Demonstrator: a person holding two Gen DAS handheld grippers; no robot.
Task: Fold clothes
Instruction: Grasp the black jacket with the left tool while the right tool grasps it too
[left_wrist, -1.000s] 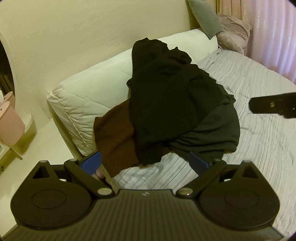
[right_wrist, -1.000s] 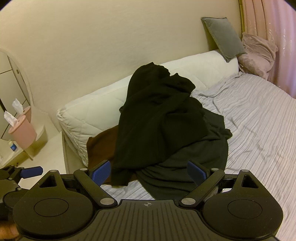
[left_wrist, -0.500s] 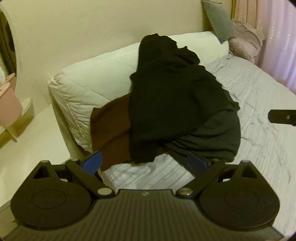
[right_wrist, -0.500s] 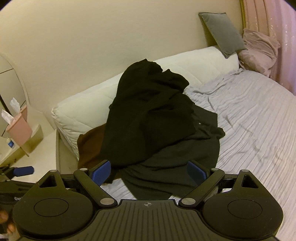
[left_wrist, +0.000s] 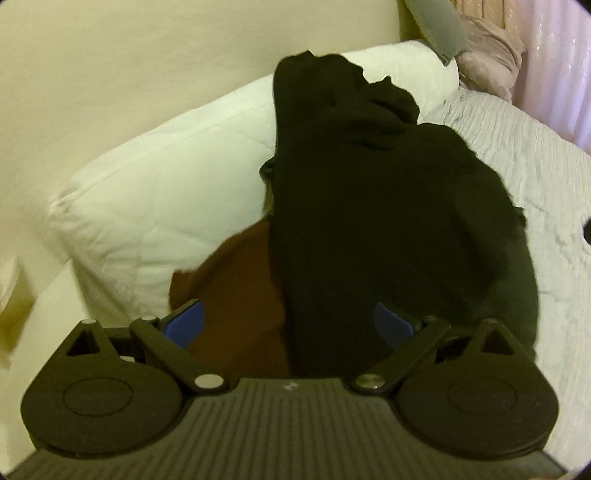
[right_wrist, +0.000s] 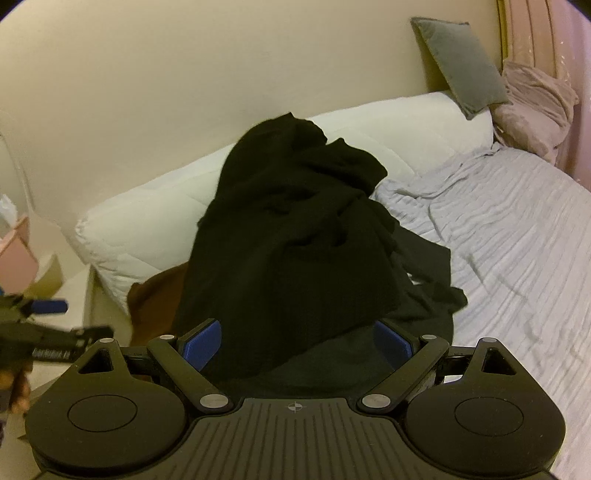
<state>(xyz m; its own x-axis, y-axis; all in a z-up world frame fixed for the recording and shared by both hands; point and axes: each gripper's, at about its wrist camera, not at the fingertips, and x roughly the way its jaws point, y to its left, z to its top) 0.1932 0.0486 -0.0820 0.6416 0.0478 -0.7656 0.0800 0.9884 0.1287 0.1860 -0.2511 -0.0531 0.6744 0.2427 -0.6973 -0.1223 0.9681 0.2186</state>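
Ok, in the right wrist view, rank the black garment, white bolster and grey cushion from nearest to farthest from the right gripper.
1. Black garment: straight ahead of the right gripper, its hem between the open jaws.
2. White bolster: behind the pile, along the wall.
3. Grey cushion: far right corner, leaning on the wall.

Three garments lie heaped on one bed (right_wrist: 517, 236): a black top (right_wrist: 295, 236), a dark grey piece (right_wrist: 424, 258) and a brown piece (left_wrist: 236, 295). One long white pillow (right_wrist: 155, 221), one grey cushion (right_wrist: 460, 62), one pink blanket (right_wrist: 532, 99). Two grippers: left (left_wrist: 288, 325), right (right_wrist: 297, 341).
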